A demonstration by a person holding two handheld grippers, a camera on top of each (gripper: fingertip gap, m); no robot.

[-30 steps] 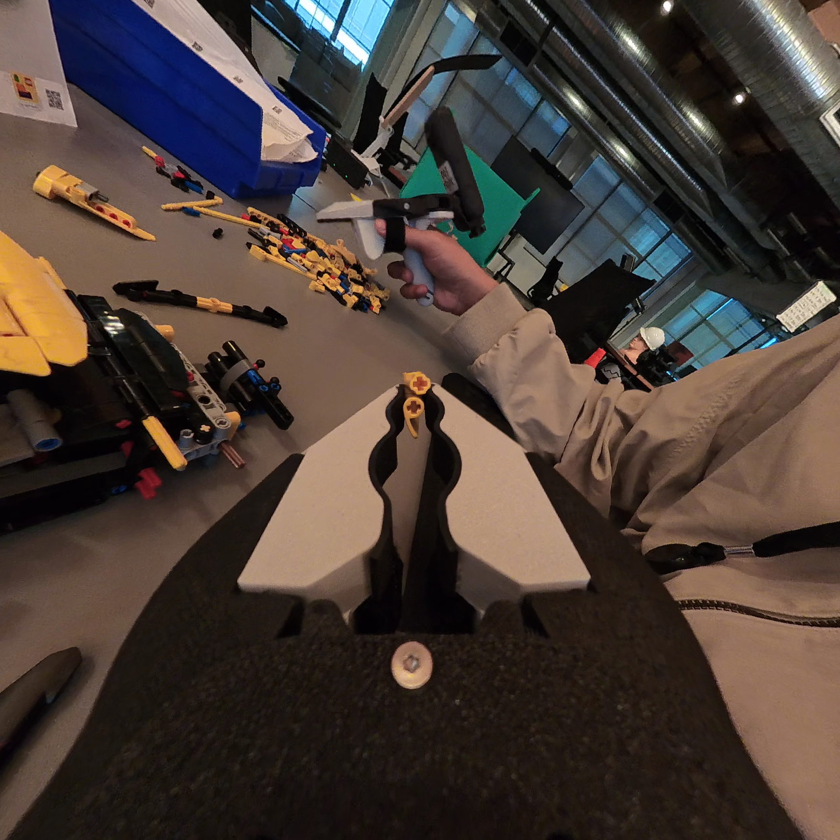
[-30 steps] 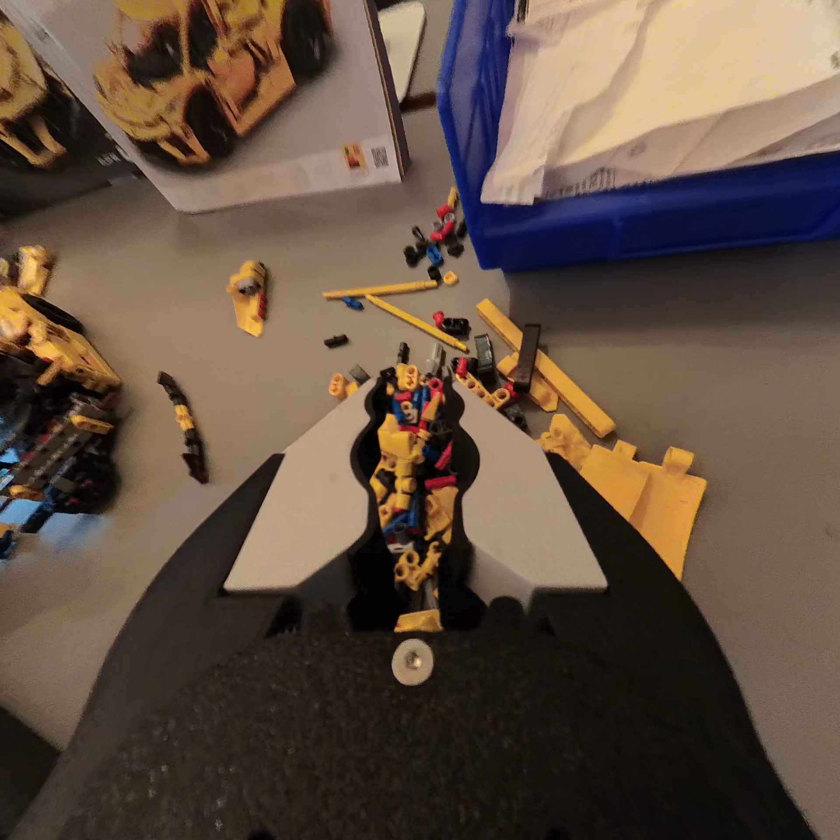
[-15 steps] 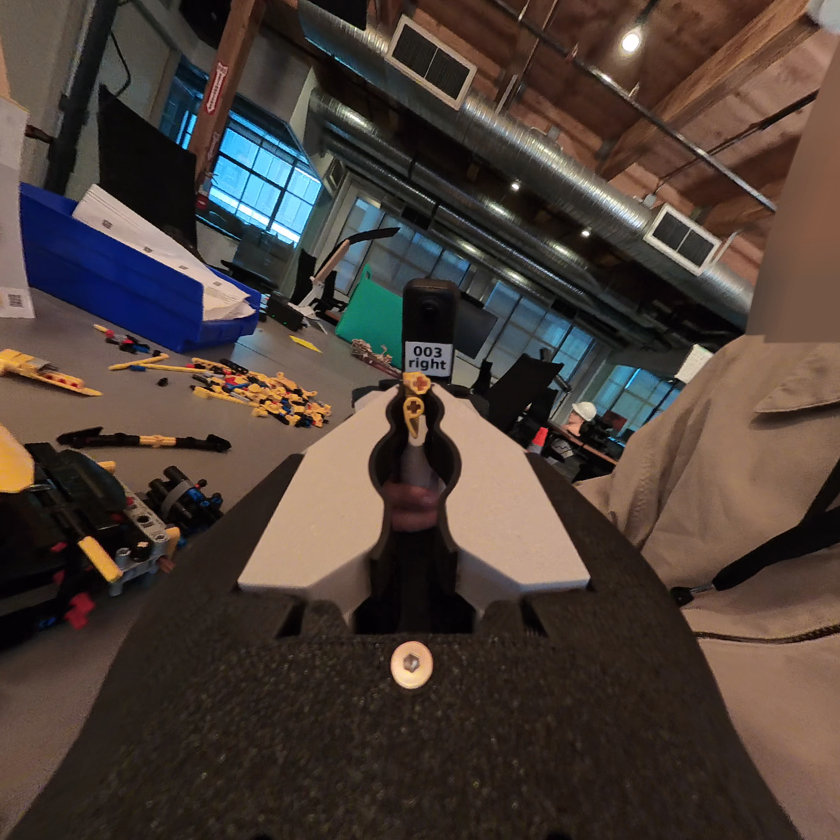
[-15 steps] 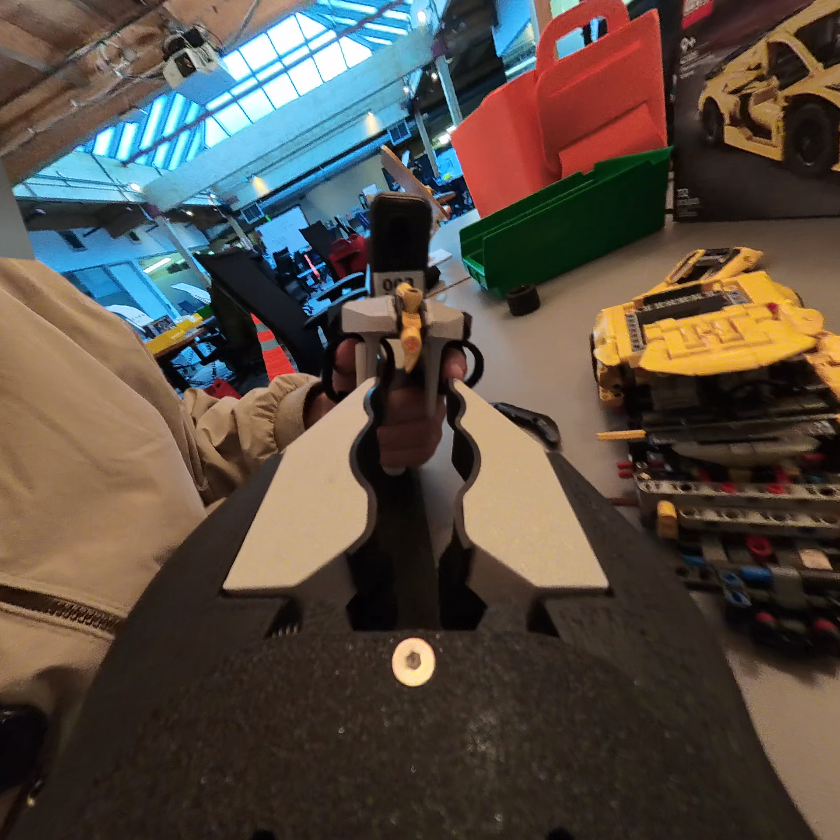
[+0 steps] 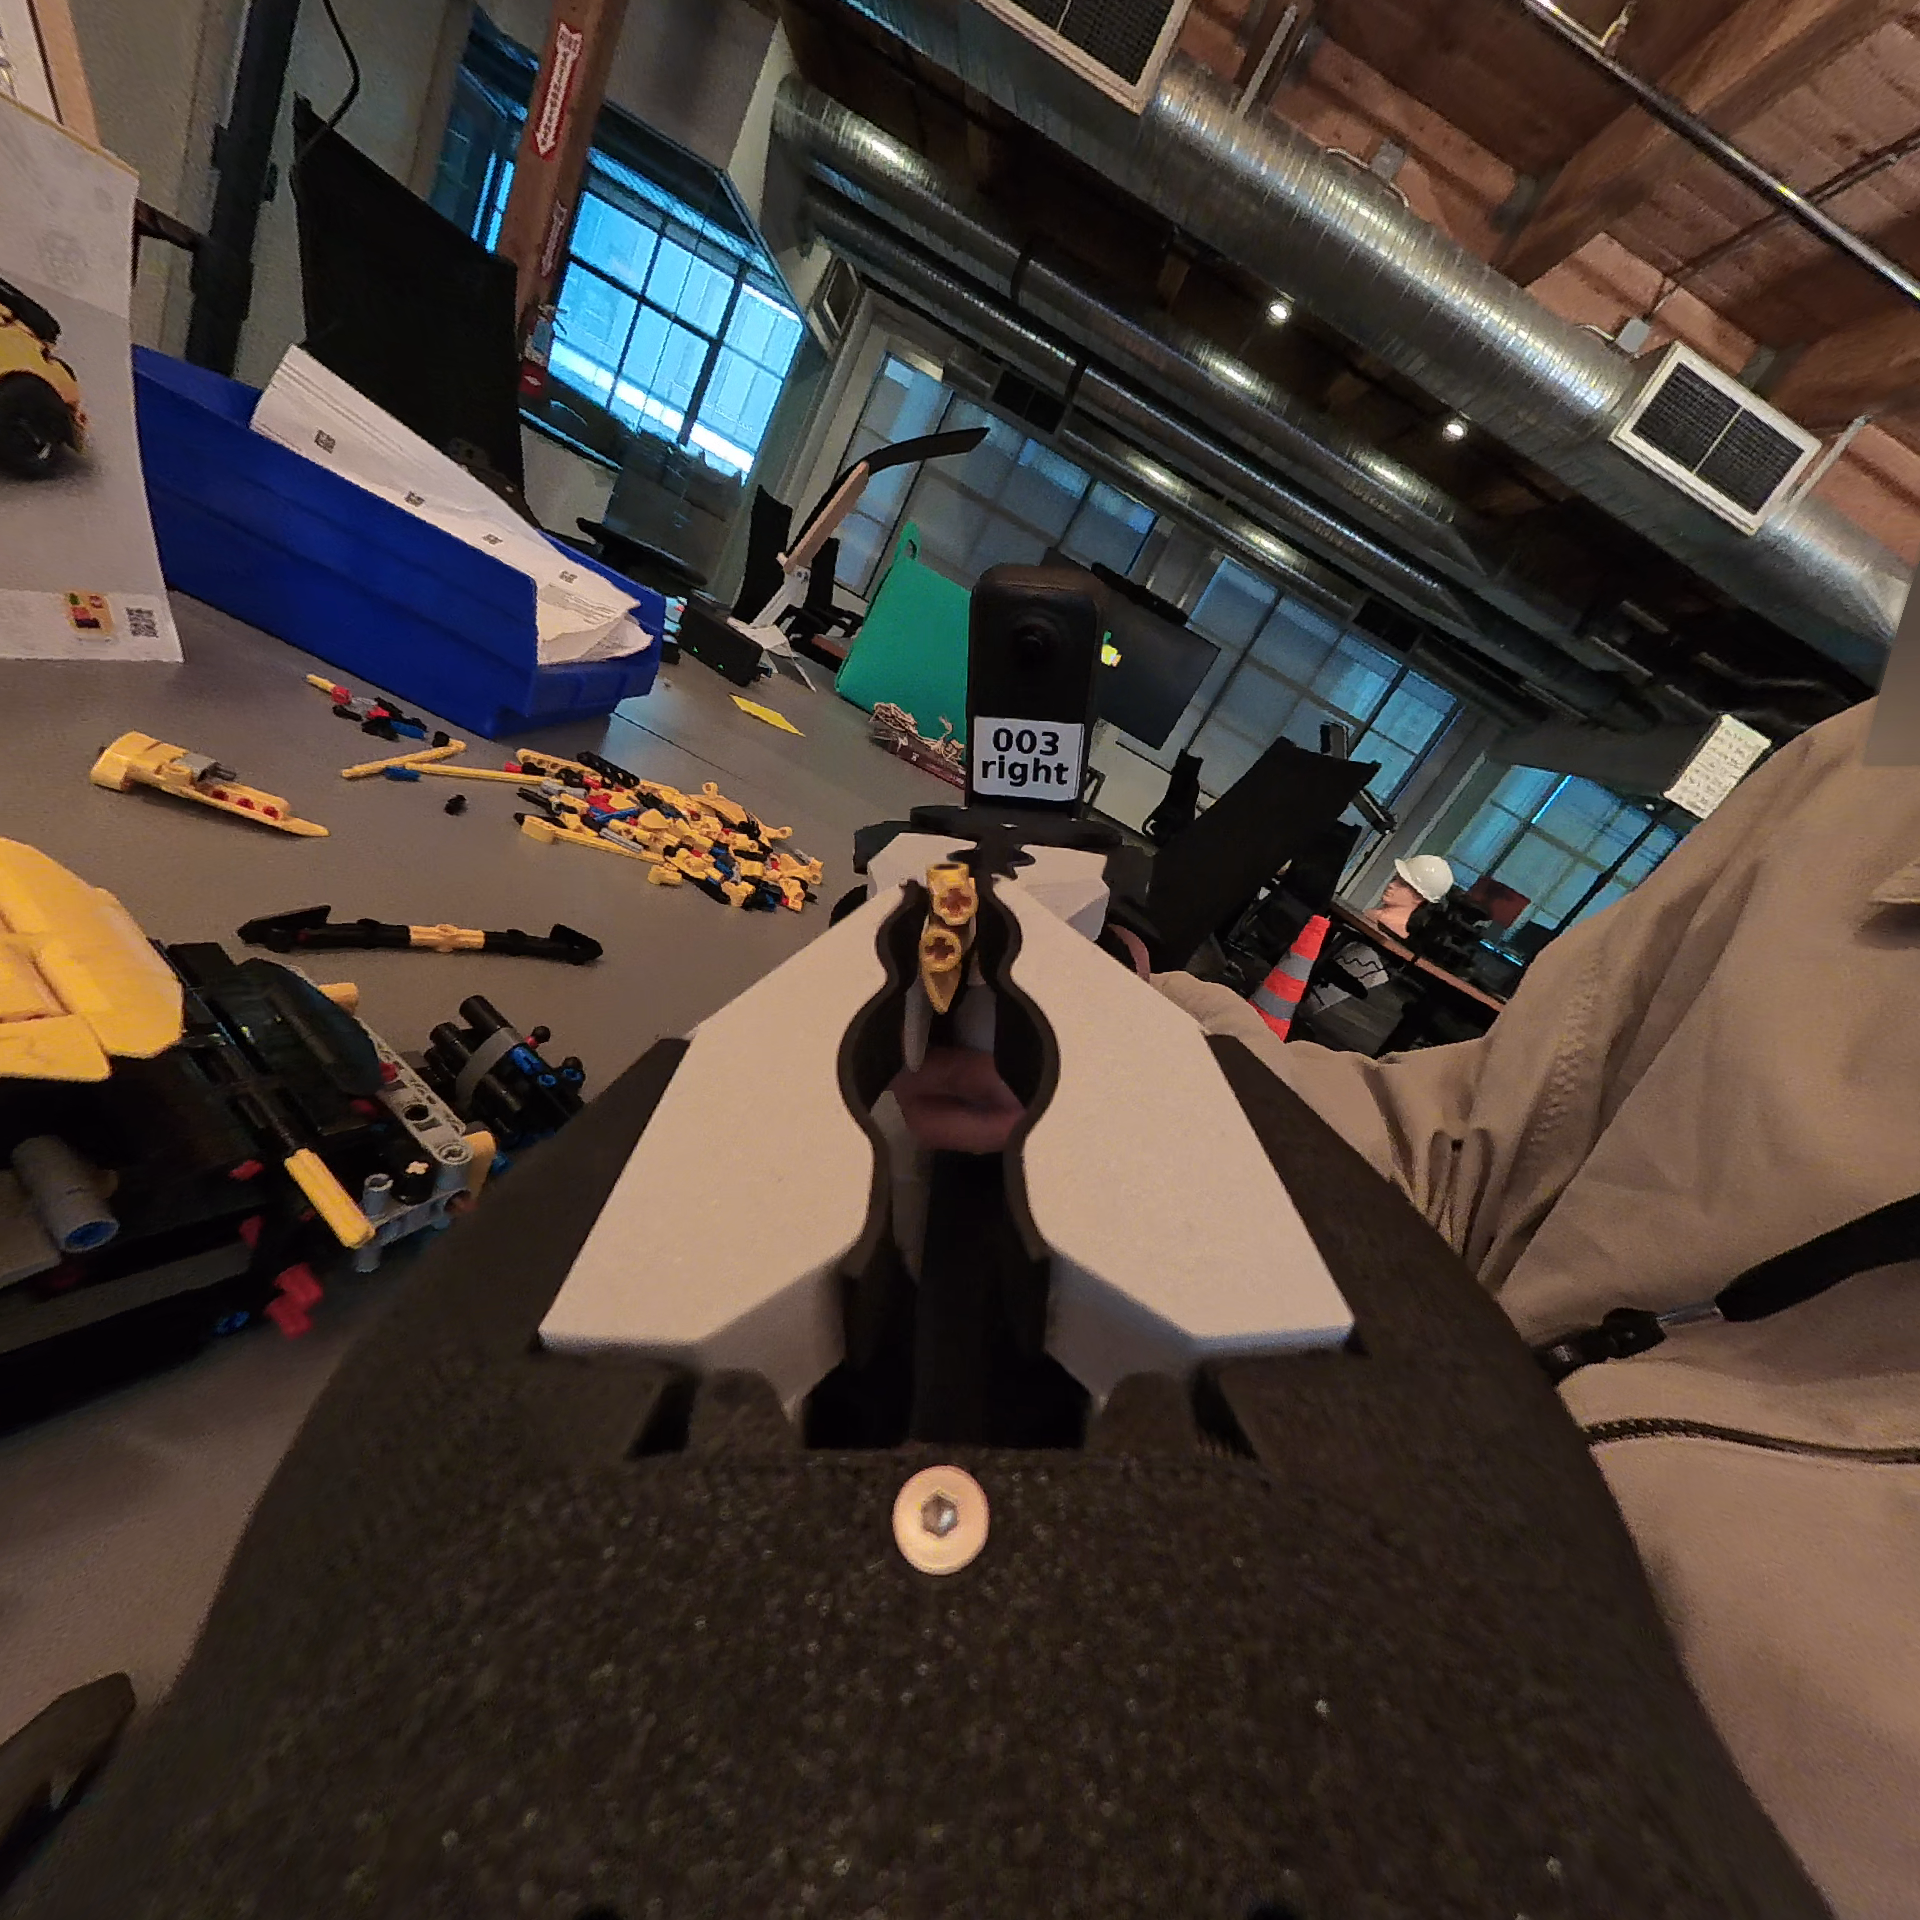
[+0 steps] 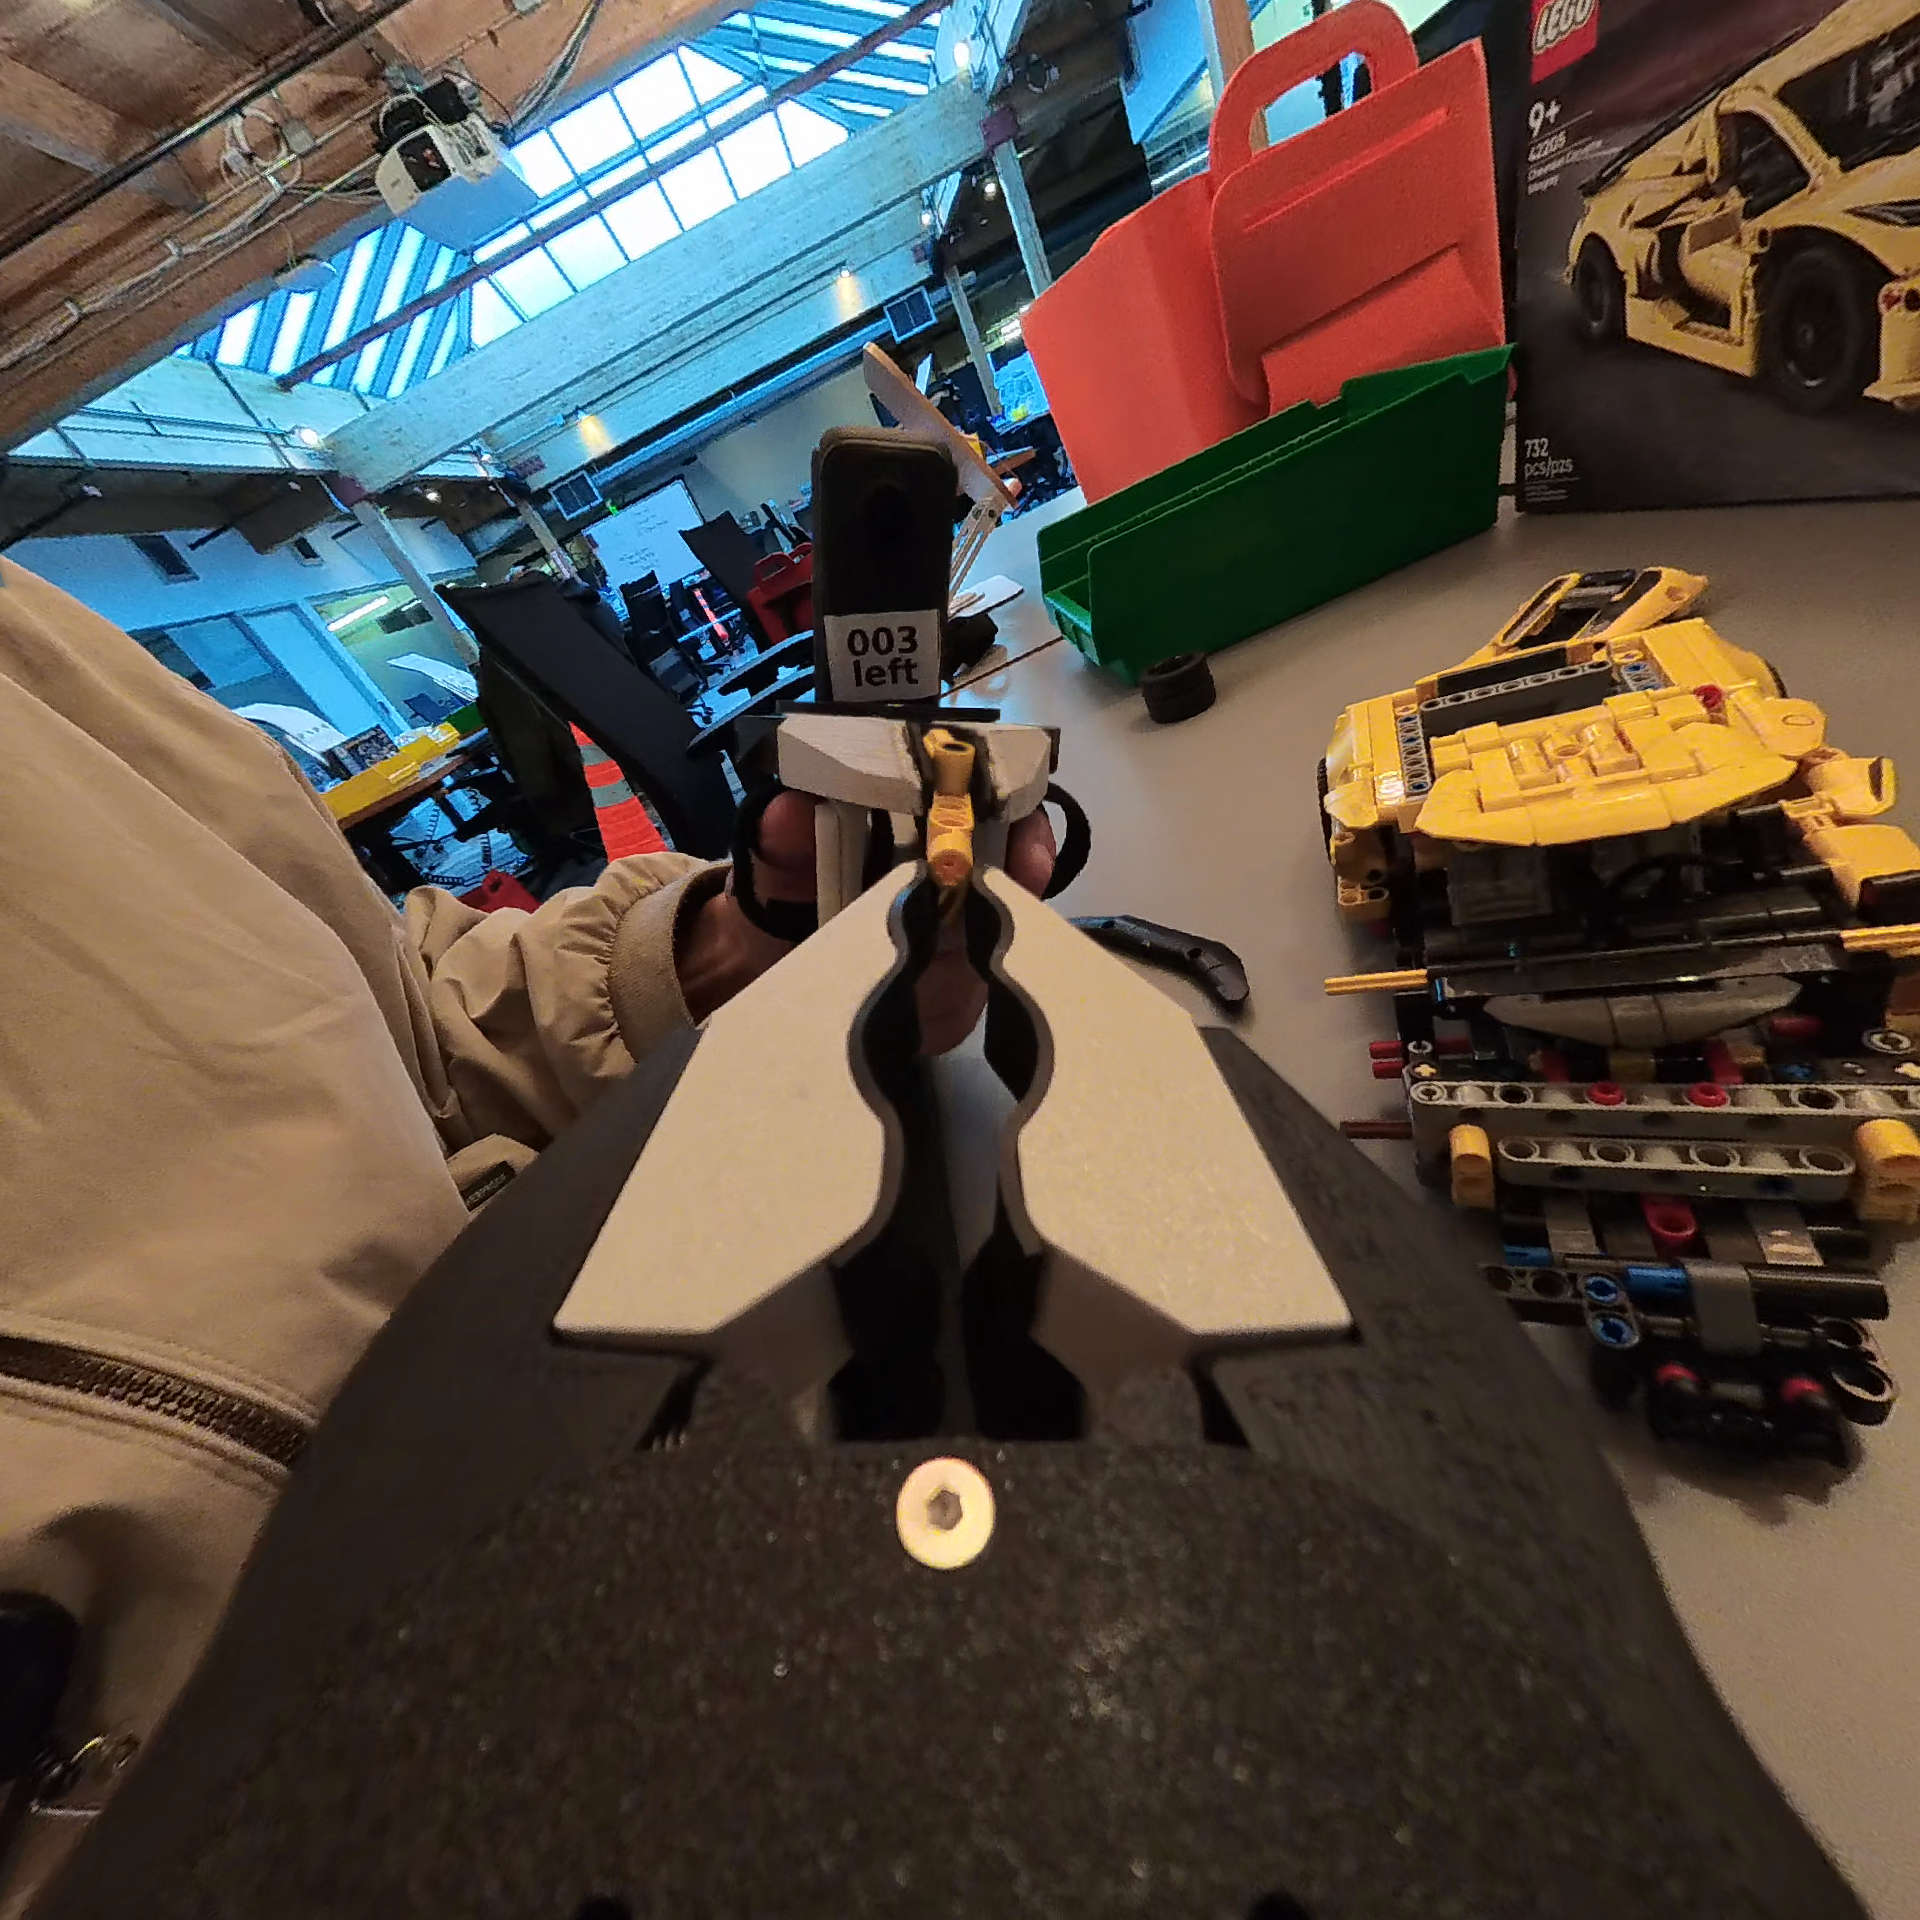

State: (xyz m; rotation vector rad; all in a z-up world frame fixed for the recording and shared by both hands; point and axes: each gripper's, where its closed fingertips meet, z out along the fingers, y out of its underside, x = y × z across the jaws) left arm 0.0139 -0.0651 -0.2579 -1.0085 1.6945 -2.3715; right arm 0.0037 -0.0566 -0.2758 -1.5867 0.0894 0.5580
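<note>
A small yellow connector piece (image 5: 940,945) is pinched at the tips of my left gripper (image 5: 948,894), which is shut on it and held in the air. My right gripper (image 6: 945,883) faces the left one tip to tip. Its jaws are drawn in narrow around the piece's other end (image 6: 948,831). In the right wrist view the left gripper (image 6: 940,758) shows head-on, held by a hand, with the piece sticking out of it. In the left wrist view the right gripper (image 5: 987,873) sits just behind the piece.
A part-built yellow and black model car (image 6: 1558,769) stands on the grey table, also in the left wrist view (image 5: 73,987). A pile of loose pieces (image 5: 675,831) and a blue bin (image 5: 343,582) lie beyond. A green bin (image 6: 1278,551), an orange bag (image 6: 1299,270) and the set's box (image 6: 1714,239) stand behind. The tips of both grippers are at nearly the same place.
My right gripper swung up from the pile of pieces to face the left one, came closer, and its jaws narrowed around the yellow piece. The left gripper kept hold and tilted upward.
</note>
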